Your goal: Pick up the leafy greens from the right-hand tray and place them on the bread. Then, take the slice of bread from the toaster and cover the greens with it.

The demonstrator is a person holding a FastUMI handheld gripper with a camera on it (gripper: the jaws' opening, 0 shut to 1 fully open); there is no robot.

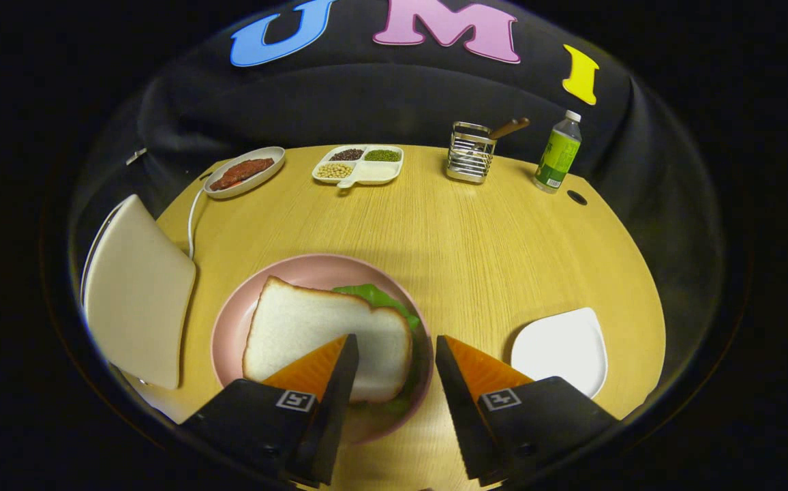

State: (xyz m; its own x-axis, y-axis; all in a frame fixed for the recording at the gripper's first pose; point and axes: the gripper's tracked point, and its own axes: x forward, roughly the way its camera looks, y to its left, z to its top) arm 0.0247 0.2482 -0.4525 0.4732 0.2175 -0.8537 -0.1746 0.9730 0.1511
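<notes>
A white slice of bread (319, 331) lies on top of leafy greens (375, 297) on a pink plate (230, 327). The greens stick out from under the slice's far and right edges. My gripper (396, 349) is open, just above the plate's near right side. The left finger overlaps the slice's near corner; the right finger hangs over the plate's right rim. Nothing is between the fingers. The cream toaster (136, 293) stands left of the plate. The white tray (561, 348) right of the plate holds nothing.
At the table's far side stand an oval dish of red meat (244, 172), a divided dish of beans (360, 164), a wire holder with a wooden-handled utensil (472, 151) and a green-labelled bottle (559, 153). A white cord (191, 221) runs behind the toaster.
</notes>
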